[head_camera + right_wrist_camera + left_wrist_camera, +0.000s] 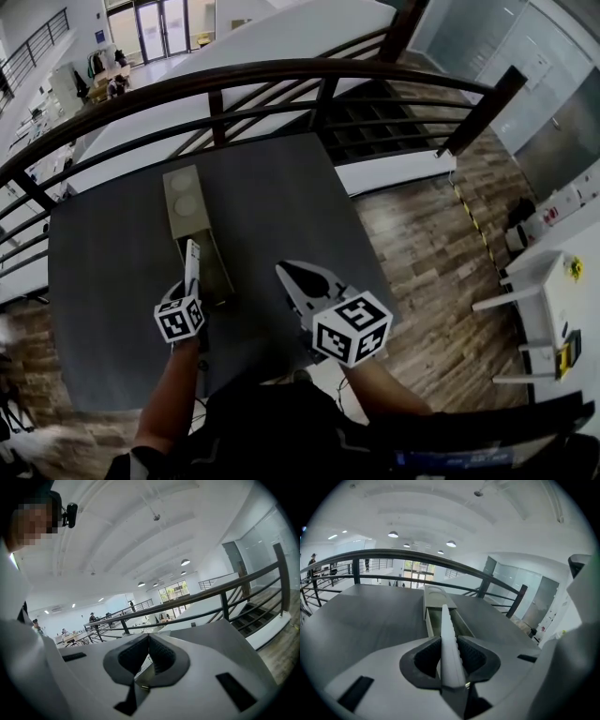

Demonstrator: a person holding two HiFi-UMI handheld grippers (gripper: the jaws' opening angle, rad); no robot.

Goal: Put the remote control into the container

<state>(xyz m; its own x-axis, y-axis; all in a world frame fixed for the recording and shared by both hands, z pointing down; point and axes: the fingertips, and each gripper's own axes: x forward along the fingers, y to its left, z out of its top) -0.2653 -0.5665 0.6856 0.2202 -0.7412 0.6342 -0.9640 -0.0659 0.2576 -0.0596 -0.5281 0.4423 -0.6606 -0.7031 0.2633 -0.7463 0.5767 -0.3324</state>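
In the head view a dark grey table (103, 281) is seen beside a curved railing (281, 73), with a wooden floor (422, 244) to its right. A long olive container (184, 202) is laid on the table, its far end covered and its near part open at the top. The left gripper (192, 286) is held at the container's near end. The remote control (192, 262), slim and white, is gripped in it and pointed forward over the open part; whether its tip touches the container's inside cannot be made out from here. The right gripper (286, 274) is held to the right of the container, over the table's near right part and apart from both, with its dark jaws brought together at the tip. In the left gripper view the remote control is seen edge-on between the ribbed black pads (474, 656). These are pressed against its two sides, so the jaws are kept partly apart by its thickness. Its far end is lined up with the container's open trough straight ahead. In the right gripper view the right pads (161, 654) are seen meeting at their tips, and nothing is held between them. Beyond them only the railing and a bright hall are shown.
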